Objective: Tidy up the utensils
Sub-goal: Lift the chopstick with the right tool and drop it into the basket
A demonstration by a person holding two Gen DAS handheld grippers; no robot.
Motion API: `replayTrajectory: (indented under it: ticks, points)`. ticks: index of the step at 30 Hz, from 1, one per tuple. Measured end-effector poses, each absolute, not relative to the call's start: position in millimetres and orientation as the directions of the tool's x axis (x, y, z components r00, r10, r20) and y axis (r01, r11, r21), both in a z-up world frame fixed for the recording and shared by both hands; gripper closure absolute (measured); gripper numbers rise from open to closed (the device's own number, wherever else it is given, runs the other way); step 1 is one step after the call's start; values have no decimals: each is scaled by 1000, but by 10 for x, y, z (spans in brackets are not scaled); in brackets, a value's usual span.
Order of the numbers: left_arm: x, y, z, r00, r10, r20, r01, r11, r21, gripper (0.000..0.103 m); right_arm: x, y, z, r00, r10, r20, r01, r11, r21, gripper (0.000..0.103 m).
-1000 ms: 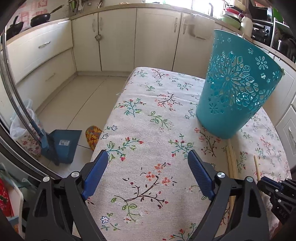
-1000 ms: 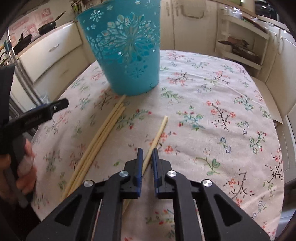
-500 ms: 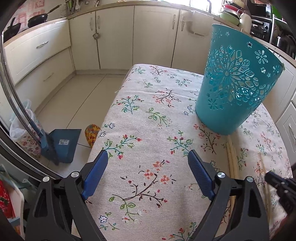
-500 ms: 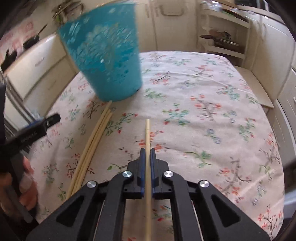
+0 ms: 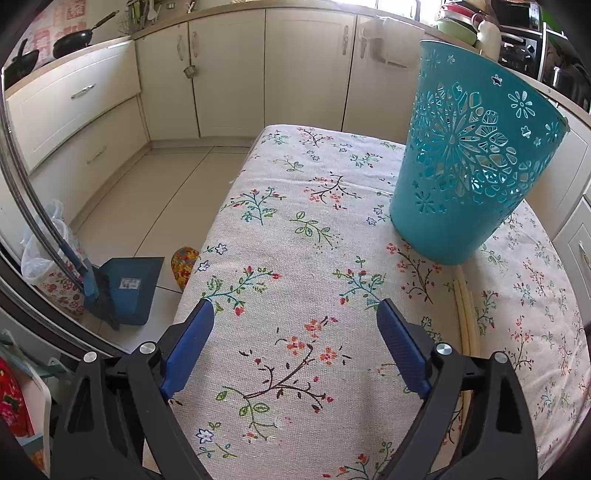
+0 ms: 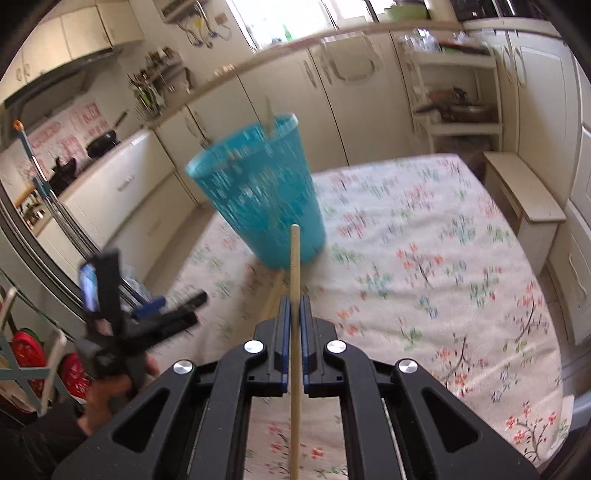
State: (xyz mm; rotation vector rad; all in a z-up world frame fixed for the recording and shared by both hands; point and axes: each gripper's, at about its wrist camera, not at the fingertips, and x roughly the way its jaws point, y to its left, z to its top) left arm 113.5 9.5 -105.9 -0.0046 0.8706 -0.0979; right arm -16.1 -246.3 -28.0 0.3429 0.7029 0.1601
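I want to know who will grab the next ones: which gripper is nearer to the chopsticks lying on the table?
Left. The left gripper hovers open just beside the chopsticks on the table. The right gripper is raised above them, shut on one chopstick.

- You stand in a kitchen lined with cream cabinets under a long counter.
- Bright daylight comes through the window above that counter.
- Your table carries a flowered tablecloth in pink, green and blue on beige.
- The floor has pale tiles; a blue dustpan stands on it beside a white plastic bag.
- A black frying pan sits on the counter to your left.
- An open shelf unit with kitchenware fills the right corner, and a low cream bench stands beside the table.
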Motion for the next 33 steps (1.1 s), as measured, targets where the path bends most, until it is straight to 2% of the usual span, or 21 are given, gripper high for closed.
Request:
replayTrajectory:
  ticks: [6, 13, 17, 22, 26, 31, 33]
  points:
    - [1133, 91, -1060, 640, -87, -764, 86, 995, -42, 17, -98, -2415, 158, 815, 275, -510, -82, 926, 369, 97]
    - [1128, 87, -1069, 638, -87, -765, 88, 995, -39, 17, 234, -2214, 886, 907, 266, -326, -158, 933, 322, 97]
    - [1132, 81, -1073, 637, -88, -765, 93, 995, -38, 17, 511, -2081, 1214, 954, 199, -226, -134, 952, 275, 97]
    - [1134, 84, -1077, 636, -93, -766, 97, 994, -40, 17, 867, -2039, 1334, 988, 69, -138, -31, 964, 262, 97]
    - [1143, 89, -1071, 636, -97, -766, 97, 994, -45, 17, 1152, -2030, 1138, 988, -32, -152, 69, 967, 246, 97]
    - [1146, 97, -1074, 635, -100, -766, 99, 994, -48, 17, 1369, -2028, 692, 957, -46, -285, 108, 972, 208, 97]
    - [1149, 101, -1076, 636, -100, -766, 97, 994, -48, 17, 1307, -2024, 603, 950, -33, -311, 100, 974, 202, 97]
